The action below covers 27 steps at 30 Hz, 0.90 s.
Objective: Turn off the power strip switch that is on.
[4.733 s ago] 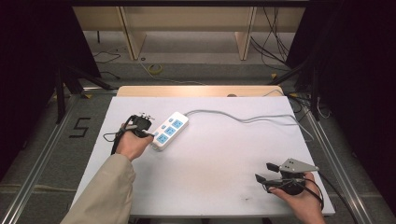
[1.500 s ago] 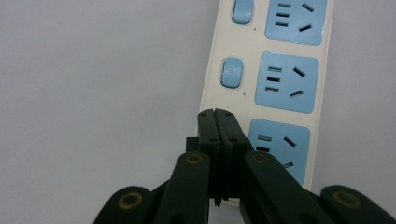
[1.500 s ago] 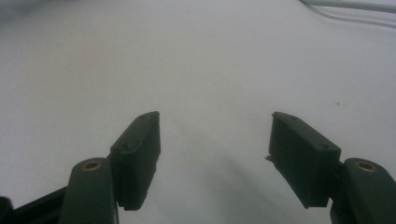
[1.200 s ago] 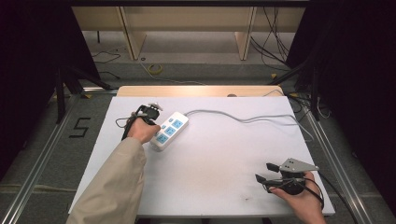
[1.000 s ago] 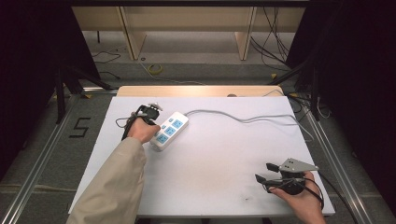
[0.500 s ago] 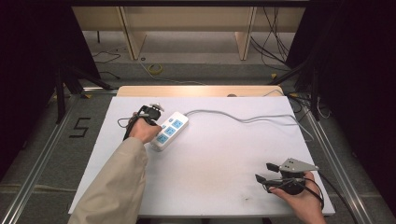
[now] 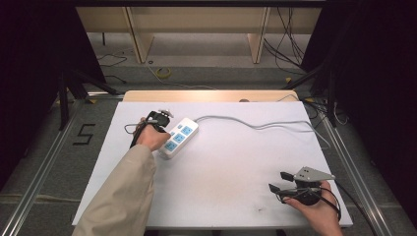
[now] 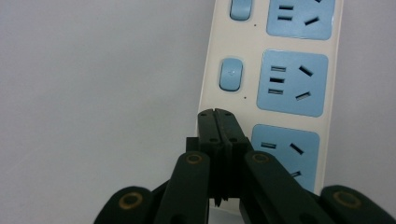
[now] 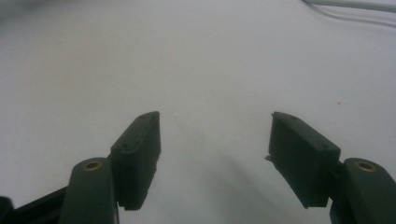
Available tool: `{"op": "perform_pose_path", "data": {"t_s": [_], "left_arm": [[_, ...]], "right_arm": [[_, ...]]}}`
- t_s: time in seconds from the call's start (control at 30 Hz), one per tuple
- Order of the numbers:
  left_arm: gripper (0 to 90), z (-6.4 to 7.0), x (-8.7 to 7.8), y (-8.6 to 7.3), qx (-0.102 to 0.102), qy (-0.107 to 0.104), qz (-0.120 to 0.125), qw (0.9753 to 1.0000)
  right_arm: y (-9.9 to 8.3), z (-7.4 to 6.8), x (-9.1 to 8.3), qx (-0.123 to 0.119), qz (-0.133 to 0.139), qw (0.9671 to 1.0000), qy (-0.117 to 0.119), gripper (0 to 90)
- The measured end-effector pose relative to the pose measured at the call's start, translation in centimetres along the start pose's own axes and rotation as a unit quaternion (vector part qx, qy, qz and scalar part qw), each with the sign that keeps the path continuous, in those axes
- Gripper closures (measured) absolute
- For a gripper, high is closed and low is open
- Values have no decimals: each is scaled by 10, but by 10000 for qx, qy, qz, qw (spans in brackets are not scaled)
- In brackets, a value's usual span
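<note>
White power strip (image 7: 178, 137) with blue sockets lies on the left part of the table (image 7: 231, 177), and its grey cord (image 7: 255, 124) runs off to the right. The left gripper (image 8: 217, 122) has its fingers pressed together, with the tips over the strip's edge by a blue switch (image 8: 231, 73). The right gripper (image 9: 215, 135) sits well apart near the front right corner, with its fingers spread wide and nothing between them.

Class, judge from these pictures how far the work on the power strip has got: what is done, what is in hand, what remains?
Done: the left gripper is at the power strip, fingers shut together over its near rocker switch. In hand: apparently pressing that switch, though contact is hidden. Left: the two switches farther along look untouched. The right gripper rests open at the table edge.
</note>
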<state>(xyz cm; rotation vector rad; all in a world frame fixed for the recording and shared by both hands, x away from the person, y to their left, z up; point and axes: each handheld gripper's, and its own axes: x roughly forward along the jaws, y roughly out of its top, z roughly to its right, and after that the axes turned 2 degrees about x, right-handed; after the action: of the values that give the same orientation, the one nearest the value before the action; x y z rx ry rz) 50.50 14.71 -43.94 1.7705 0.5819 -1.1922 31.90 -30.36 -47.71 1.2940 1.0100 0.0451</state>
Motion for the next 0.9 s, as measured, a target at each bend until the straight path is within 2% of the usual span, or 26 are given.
{"op": "perform_pose_path", "data": {"t_s": [0.1,0.23,0.47,0.63,0.73,0.8,0.9], "left_arm": [[897,1,1,0,32,23,19,10000],[898,3,0,0,201,66,0,9998],[898,4,1,0,239,99,-43,9997],[898,6,3,1,252,114,89,9996],[898,11,3,2,337,235,48,9991],[898,10,3,2,330,228,61,9992],[898,7,3,1,172,138,101,9997]], "right_arm": [[0,0,0,0,-4,10000,4,350],[0,0,0,1,4,10000,7,350],[0,0,0,-11,18,10000,11,349],[0,0,-1,7,9,10000,7,349],[0,0,-1,6,0,10000,6,349],[0,0,-1,8,4,10000,7,349],[0,0,-1,15,-1,10000,13,349]]}}
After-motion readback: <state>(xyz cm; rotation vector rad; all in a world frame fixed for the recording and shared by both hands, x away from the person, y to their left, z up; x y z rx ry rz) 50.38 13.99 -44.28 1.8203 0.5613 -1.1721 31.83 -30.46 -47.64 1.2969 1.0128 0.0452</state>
